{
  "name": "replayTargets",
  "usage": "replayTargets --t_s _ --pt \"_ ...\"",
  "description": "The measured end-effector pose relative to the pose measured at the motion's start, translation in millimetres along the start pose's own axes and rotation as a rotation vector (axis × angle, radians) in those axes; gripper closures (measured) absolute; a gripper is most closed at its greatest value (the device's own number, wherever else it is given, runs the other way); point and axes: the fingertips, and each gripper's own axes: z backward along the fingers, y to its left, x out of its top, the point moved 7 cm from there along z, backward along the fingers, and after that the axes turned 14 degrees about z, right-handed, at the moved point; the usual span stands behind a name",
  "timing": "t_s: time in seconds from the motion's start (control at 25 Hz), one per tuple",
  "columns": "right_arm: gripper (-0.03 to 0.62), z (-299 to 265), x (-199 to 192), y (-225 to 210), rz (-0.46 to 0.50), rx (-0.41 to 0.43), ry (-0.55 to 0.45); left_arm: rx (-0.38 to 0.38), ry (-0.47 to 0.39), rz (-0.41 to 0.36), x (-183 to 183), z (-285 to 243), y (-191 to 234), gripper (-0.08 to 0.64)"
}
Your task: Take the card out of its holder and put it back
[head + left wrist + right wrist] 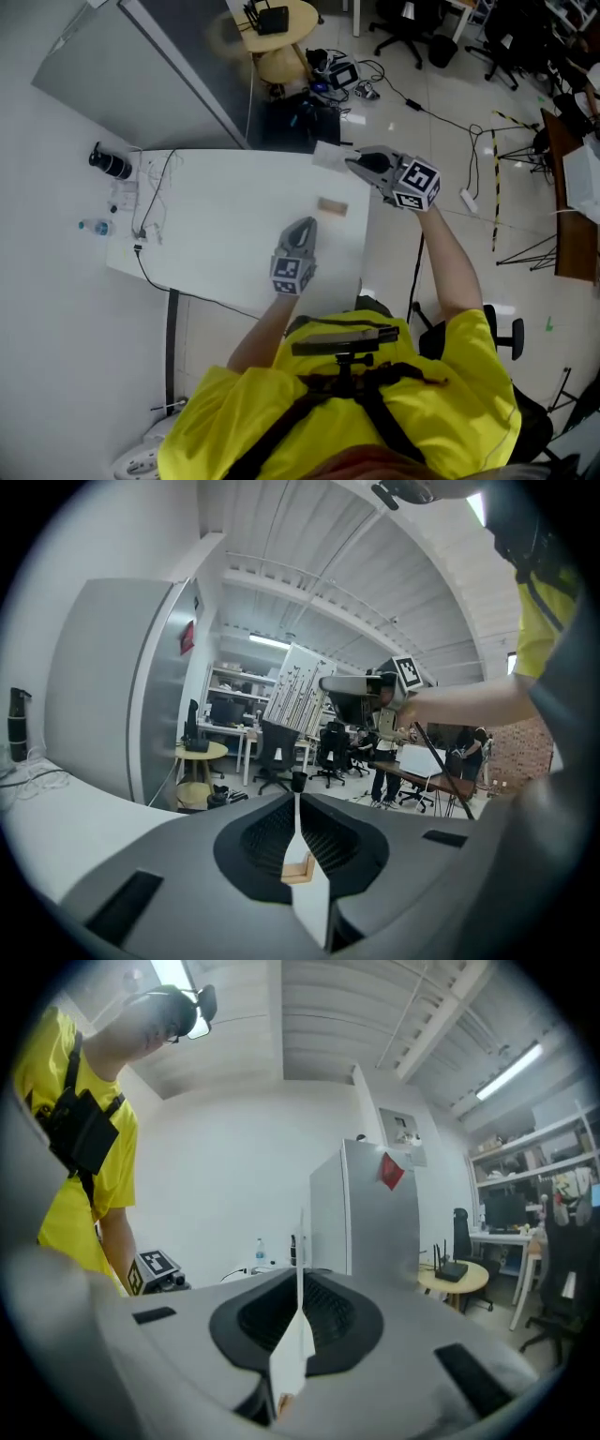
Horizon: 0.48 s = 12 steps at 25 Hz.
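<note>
A white card (328,156) is pinched in my right gripper (352,161), raised over the far right corner of the white table (216,234). In the right gripper view the card (300,1241) stands edge-on between the jaws and sticks out past the tips. A small tan wooden holder (333,206) lies on the table below the card, with no card in it. My left gripper (306,225) hovers just short of the holder, jaws almost together and nothing seen gripped. In the left gripper view a bit of the holder (298,869) shows through the slit between the jaws.
A black bottle (111,162), a small water bottle (94,226) and loose cables (150,202) lie at the table's left end. Beyond the table are a grey cabinet (141,66), a round wooden side table (277,23), office chairs and floor cables.
</note>
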Motion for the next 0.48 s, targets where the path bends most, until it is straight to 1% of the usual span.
replayTargets --t_s 0.12,0.28,0.48 --pt "0.572 -1 15 5 0.024 0.008 -0.003 0.010 0.003 -0.011 -2 9 -2 0.555" --pt "0.572 0 7 13 0.017 -0.004 0.013 -0.035 0.032 -0.046 -4 9 -9 0.555" --pt "0.572 6 -3 16 -0.002 -0.002 0.021 -0.028 -0.015 -0.049 3 5 -17 0.555"
